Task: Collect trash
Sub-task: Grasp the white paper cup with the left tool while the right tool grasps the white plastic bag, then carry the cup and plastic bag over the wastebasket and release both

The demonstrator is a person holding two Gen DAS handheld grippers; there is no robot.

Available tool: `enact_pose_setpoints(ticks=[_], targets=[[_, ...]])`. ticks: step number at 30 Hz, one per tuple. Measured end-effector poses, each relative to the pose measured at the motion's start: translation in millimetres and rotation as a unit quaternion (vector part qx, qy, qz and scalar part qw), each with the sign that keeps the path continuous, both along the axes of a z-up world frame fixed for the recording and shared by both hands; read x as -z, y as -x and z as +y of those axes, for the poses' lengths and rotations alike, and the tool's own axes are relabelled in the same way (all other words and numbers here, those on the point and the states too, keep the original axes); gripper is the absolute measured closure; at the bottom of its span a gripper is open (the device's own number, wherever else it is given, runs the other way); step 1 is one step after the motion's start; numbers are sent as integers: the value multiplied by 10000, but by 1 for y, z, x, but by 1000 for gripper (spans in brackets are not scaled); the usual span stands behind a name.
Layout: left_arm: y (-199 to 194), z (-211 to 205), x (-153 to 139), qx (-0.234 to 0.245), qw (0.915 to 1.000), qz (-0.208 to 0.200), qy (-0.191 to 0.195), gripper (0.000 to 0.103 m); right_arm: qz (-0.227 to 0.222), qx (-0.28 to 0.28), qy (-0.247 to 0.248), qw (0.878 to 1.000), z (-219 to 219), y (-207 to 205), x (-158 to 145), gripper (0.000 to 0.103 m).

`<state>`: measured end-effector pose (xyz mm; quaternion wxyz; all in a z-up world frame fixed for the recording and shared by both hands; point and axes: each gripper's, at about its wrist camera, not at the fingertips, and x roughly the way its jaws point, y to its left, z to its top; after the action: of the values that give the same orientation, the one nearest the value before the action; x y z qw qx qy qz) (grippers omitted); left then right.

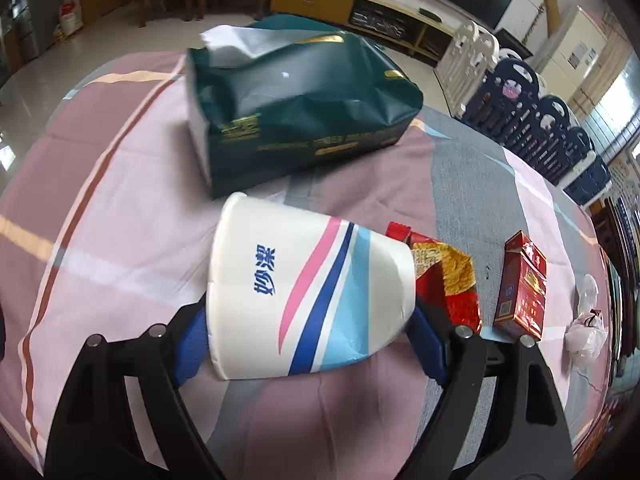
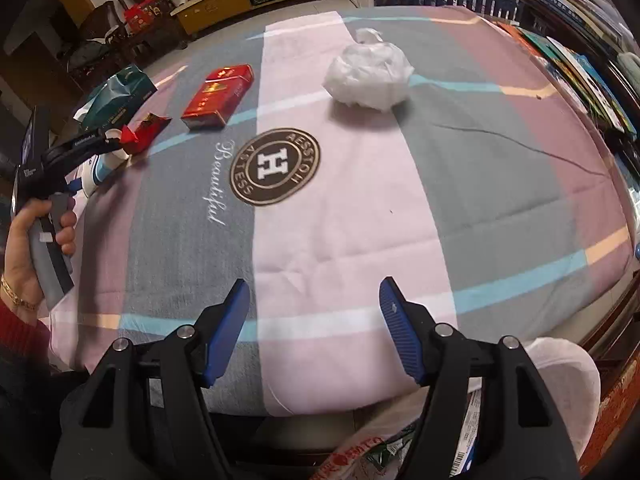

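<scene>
Left gripper [image 1: 310,322]: jaws spread wide either side of the paper cup [image 1: 308,292]; whether the pads press it, I cannot tell.
Paper cup: on its side on the tablecloth [image 1: 120,200], rim toward 5 o'clock over the snack wrapper [image 1: 448,276].
Risk: the thin wall may buckle or squirt out if squeezed unevenly.
Snack wrapper: may be dragged along.
Cigarette pack [image 1: 522,286]: at 3 o'clock of the cup, apart.
Right gripper [image 2: 314,330]: released, empty; crumpled plastic bag [image 2: 370,72] at 12 o'clock, well apart.
</scene>
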<state>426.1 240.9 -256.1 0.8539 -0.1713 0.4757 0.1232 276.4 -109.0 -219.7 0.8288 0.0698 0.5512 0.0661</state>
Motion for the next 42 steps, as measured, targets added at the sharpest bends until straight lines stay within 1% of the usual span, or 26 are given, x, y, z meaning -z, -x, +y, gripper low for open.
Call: enact_pose_setpoints(ticks=[2,4,5,7,8,10,12,13,14,16,17,18,19,20,22,23,25,27,29,32,35,37,38,40,42], targets=[[17,-1,-10,-118,9997,-159,-106,19,-73,-76,-10,9999,10,-10,-3,37],[43,-6,-33,-323,9979,-447,-329,19,-39,-71,-159,9998,18,-26,-3,37],[57,-10,-44,-384,9967,-594,-394,19,-32,-80,-283,9996,24,-40,-3,37],[88,-21,-62,-474,9942,-847,-457,19,-121,-70,-315,9994,34,-64,-5,37],[100,-25,-67,-480,9935,-932,-434,19,-222,44,-199,9995,35,-77,-7,37],[124,-36,-73,-423,9929,-1065,-313,19,-549,523,214,9969,27,-98,-12,36],[141,-47,-71,-339,9932,-1105,-163,19,-822,1193,623,9875,9,-116,-14,27],[146,-52,-68,-338,9934,-1096,-93,19,-912,1502,758,9815,-2,-124,-13,24],[148,-57,-64,-352,9936,-1069,9,19,-947,1756,853,9762,-14,-134,-8,23],[149,-66,-52,-348,9943,-947,341,19,-714,1759,880,9779,-26,-153,8,23],[147,-73,-46,-288,9945,-880,482,19,-515,1656,859,9811,-30,-164,18,23],[145,-82,-41,-166,9952,-796,544,19,-389,1525,819,9841,-32,-171,26,23],[144,-89,-39,-53,9959,-761,486,19,-389,1433,813,9856,-31,-174,27,26],[143,-96,-39,21,9963,-768,379,19,-477,1294,837,9869,-29,-174,25,31],[144,-104,-40,124,9963,-843,121,19,-558,942,831,9905,-20,-169,19,64],[145,-106,-41,132,9960,-880,53,19,-561,737,825,9923,-14,-166,17,66],[149,-106,-43,75,9954,-951,-70,19,-602,346,906,9935,0,-155,15,77],[152,-107,-46,13,9943,-1036,-267,19,-626,57,889,9941,5,-136,10,80],[157,-109,-51,0,9921,-1164,-463,19,-626,-60,659,9958,2,-112,4,81],[164,-112,-57,1,9900,-1239,-674,19,-668,-145,314,9972,-7,-73,-8,81],[175,-112,-65,-130,9878,-1372,-727,19,-789,-174,88,9967,-22,-36,-23,81],[184,-115,-71,-265,9888,-1267,-749,19,-864,-208,44,9960,-29,-15,-31,81],[189,-117,-74,-309,9897,-1215,-697,19,-911,-230,61,9956,-31,-5,-36,81],[201,-126,-84,-249,9909,-1231,-484,19,-984,-271,89,9947,-35,8,-42,81],[212,-142,-101,-73,9891,-1322,-641,19,-1093,-288,99,9935,-40,20,-52,81]])
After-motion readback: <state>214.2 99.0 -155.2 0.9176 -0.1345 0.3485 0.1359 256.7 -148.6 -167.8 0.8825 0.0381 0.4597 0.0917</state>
